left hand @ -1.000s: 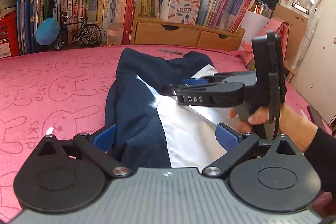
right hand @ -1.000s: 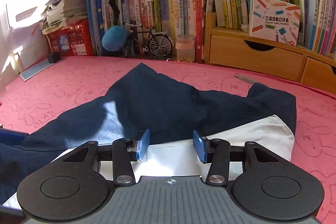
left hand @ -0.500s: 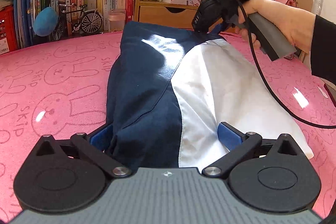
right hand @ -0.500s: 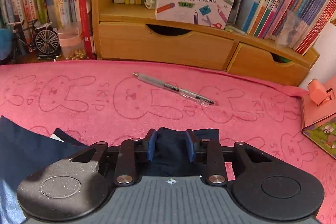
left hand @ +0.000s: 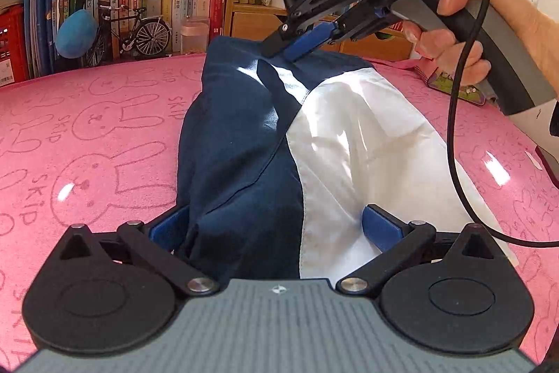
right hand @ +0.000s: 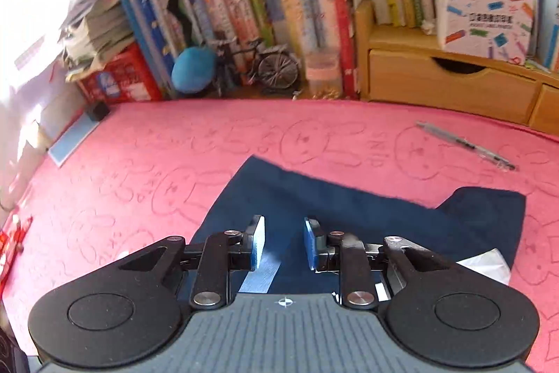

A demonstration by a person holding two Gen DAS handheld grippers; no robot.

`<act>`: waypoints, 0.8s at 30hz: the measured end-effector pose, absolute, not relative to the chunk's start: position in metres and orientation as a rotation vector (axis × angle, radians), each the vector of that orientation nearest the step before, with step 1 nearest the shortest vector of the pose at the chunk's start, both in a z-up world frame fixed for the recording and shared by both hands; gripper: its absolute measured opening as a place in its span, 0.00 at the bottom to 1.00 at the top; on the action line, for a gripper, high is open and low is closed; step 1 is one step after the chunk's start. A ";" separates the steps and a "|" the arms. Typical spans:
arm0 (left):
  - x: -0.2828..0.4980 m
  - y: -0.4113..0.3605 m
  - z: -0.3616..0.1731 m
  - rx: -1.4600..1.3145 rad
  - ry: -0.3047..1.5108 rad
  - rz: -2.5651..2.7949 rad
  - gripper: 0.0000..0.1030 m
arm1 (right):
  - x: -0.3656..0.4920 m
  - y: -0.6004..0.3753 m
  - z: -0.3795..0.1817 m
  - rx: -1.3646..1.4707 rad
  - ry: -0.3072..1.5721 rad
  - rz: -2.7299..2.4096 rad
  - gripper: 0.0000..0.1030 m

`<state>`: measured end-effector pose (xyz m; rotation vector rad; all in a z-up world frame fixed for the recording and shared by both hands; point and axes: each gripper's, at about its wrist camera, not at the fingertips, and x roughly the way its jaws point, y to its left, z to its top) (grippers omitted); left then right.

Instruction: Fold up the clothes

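Two colours show on the garment in the left wrist view, navy and white, lying on the pink table. The left claw stands open around its near end, pads not pressing. The right claw, in a hand, is closing at the far edge.

From the right wrist, the right claw has navy cloth under its narrow gap. I cannot tell if it pinches. A pen lies beyond.
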<state>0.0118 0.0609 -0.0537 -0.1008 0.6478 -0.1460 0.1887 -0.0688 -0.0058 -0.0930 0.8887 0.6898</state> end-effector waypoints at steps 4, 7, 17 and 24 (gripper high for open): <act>0.010 0.074 -0.053 -0.191 0.628 -0.166 1.00 | 0.197 -0.027 -0.040 -0.168 0.833 0.696 0.00; 0.009 0.079 -0.052 -0.225 0.617 -0.173 1.00 | 0.220 -0.049 -0.026 0.022 0.809 0.598 0.13; 0.009 0.072 -0.054 -0.178 0.633 -0.115 1.00 | 0.035 -0.210 -0.010 -0.166 0.686 0.867 0.50; -0.007 0.065 -0.045 -0.097 0.629 -0.131 1.00 | -0.009 -0.261 -0.034 -0.094 0.732 0.728 0.53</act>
